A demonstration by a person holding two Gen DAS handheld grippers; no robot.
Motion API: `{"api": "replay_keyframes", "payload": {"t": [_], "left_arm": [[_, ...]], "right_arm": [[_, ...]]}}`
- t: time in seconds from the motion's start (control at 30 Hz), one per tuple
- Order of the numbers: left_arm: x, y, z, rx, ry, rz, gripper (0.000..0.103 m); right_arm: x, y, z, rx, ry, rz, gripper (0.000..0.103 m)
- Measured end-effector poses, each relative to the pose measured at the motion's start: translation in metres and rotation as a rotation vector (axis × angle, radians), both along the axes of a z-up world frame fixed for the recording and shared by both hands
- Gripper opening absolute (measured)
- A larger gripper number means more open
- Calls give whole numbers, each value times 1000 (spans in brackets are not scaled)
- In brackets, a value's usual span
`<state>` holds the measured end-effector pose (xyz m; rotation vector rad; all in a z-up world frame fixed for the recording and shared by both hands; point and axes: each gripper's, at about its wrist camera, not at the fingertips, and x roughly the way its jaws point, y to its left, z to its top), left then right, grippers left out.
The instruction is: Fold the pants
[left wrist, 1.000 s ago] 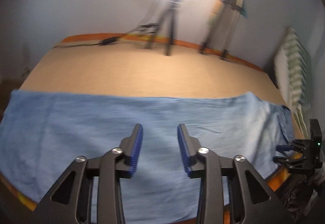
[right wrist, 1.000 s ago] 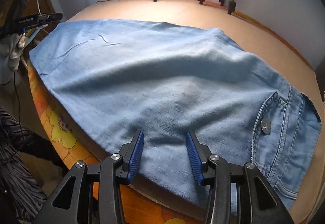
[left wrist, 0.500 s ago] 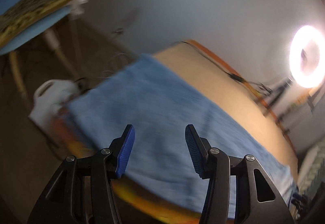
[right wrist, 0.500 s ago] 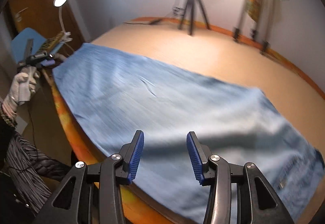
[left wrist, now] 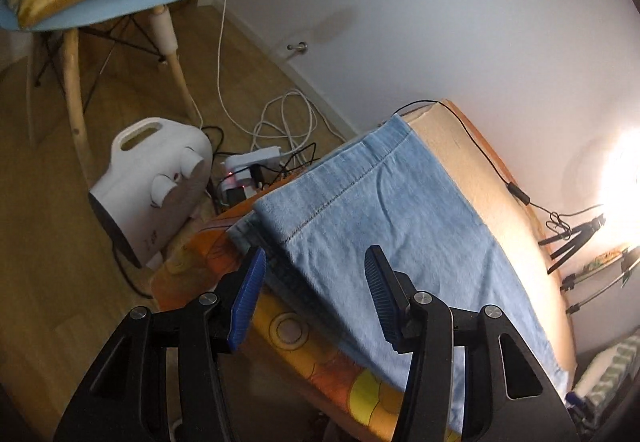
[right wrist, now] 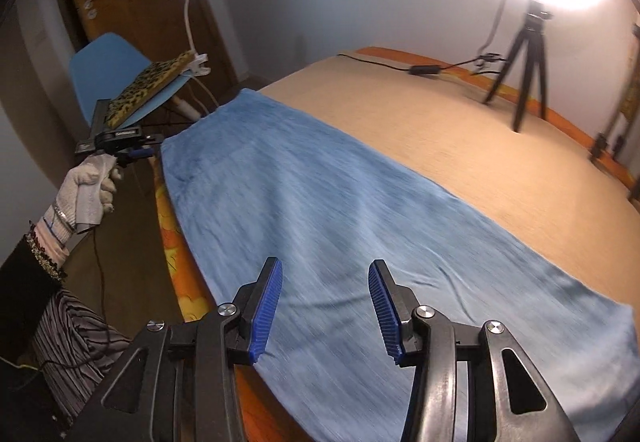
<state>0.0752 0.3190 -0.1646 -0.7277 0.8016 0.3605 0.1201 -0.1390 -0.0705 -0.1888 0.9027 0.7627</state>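
Biggest risk I see here: the light blue denim pants (left wrist: 384, 209) are already doubled lengthwise, so at the hem end there are several layers stacked, and you can see a darker lower layer peeking out on the near edge. If the left gripper (left wrist: 314, 298) only pinches the top layer, the stack will slide apart and the fold goes crooked. The pants also lie close to the near edge of the tan-covered bed (right wrist: 460, 145), so a sloppy drag could pull them off onto the orange patterned sheet (left wrist: 320, 354) or the floor. The left gripper has just been opening; its blue pads stand apart with nothing pinched, hovering just above the near hem corner, hem running away to the far left. The right gripper (right wrist: 326, 306) is also spread with nothing between the pads, hanging over the middle stretch of the pants, near edge, with the fabric running off to both sides. That view is motion-blurred, so wrinkles are hard to judge. The gloved left hand (right wrist: 90, 187) shows at the far left end.
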Motion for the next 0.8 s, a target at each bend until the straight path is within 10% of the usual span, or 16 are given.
{"api": "replay_keyframes", "payload": {"t": [0.8], "left_arm": [[5,14,-15,-39,46,85,50]], "right_arm": [[13,-16,-18,11,88,-23,48]]}}
